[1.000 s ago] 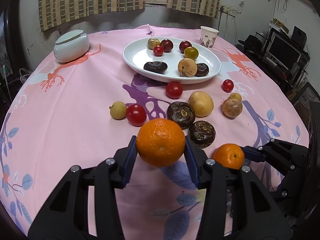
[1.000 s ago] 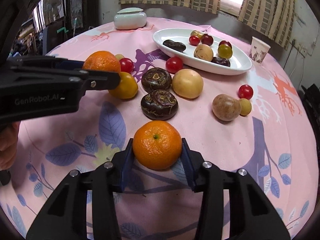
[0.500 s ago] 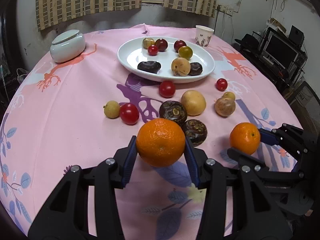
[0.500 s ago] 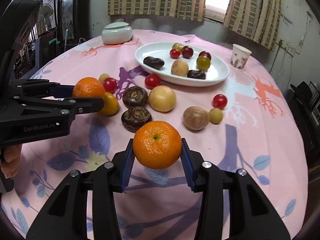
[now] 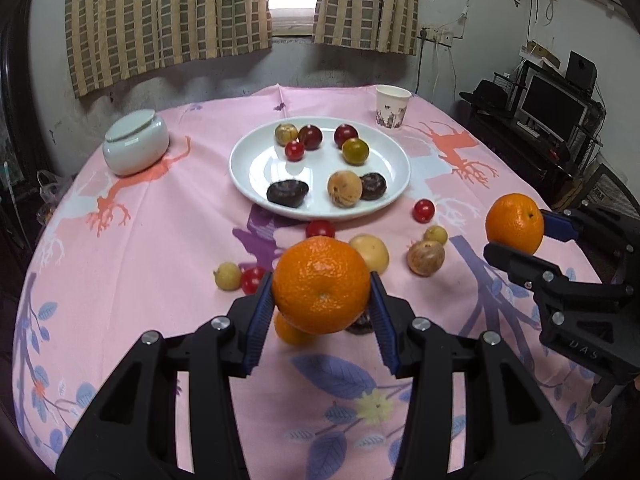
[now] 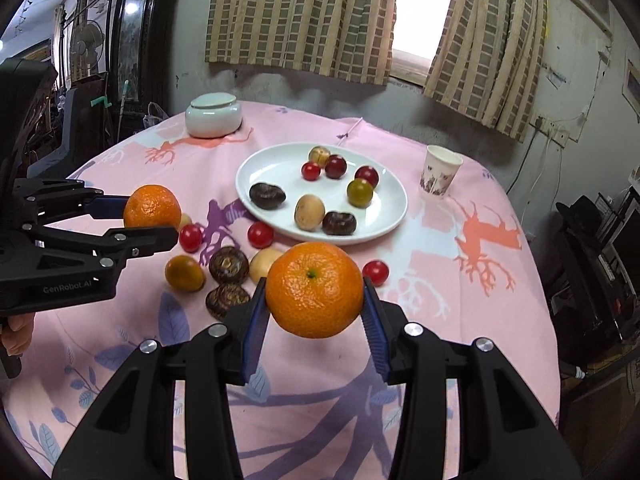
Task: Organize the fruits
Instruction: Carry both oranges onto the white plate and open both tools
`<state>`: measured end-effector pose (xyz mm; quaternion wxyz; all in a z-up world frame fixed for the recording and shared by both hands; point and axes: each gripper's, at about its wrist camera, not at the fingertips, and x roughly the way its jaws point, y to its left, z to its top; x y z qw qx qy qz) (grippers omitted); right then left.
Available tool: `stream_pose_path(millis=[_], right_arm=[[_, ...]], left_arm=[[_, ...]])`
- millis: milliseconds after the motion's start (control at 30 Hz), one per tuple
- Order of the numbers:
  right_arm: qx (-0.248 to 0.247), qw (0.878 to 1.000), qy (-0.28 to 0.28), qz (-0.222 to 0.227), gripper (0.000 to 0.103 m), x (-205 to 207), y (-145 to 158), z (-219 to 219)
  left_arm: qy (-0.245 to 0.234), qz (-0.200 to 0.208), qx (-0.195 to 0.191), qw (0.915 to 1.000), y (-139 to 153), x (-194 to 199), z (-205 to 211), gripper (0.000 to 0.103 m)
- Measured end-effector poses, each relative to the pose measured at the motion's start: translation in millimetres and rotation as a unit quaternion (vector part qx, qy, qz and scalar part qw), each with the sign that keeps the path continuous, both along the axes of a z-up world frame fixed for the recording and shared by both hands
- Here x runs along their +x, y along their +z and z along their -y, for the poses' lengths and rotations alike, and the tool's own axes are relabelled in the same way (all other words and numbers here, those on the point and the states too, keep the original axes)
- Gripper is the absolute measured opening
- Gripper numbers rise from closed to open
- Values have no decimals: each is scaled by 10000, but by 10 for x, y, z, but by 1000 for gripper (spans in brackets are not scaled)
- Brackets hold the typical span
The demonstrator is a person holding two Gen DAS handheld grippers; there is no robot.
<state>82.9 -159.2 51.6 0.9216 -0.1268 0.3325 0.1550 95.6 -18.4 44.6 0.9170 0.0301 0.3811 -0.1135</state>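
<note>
Both tools are up off the pink tablecloth (image 5: 168, 264), each clamped on fruit. The left gripper (image 5: 321, 304) pinches an orange (image 5: 321, 286) between its blue pads, clear of the cloth, and that fruit blocks much of what lies behind: only a sliver of a yellow-orange fruit (image 5: 290, 334) shows under it, and a dark brown piece beside it is barely a rim. The right gripper (image 6: 314, 300) squeezes a second orange (image 6: 315, 289) in the same way, held in the air near the table's right edge. From the right wrist view that orange covers part of a pale yellow fruit (image 6: 262, 264) and whatever sits past the red cherry tomato (image 6: 376, 273). The white plate (image 5: 256, 164) sits toward the far middle of the table with small red, greenish, tan and dark brown fruits on it; what kinds the dark ones are I can't make out. Loose fruits lie scattered on the cloth between the plate and the grippers. A paper cup (image 5: 393, 107) and a lidded white jar (image 5: 135, 147) stand at the far side. A bit of a hand (image 6: 18, 330) shows at the frame's left edge, mostly cut off.
</note>
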Motion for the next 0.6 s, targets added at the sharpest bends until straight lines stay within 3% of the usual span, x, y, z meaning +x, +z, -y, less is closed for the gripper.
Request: stream_pose_path(millis=[300,600], right_arm=[[100,9999,-64,47,44,468,134,11],[160,9992,-334,-139,44,1113,-91,-5]], left_arm=[[51,44,151,9999,115,550,100,47],[212,-215,116,9995,-104,1198,90,47]])
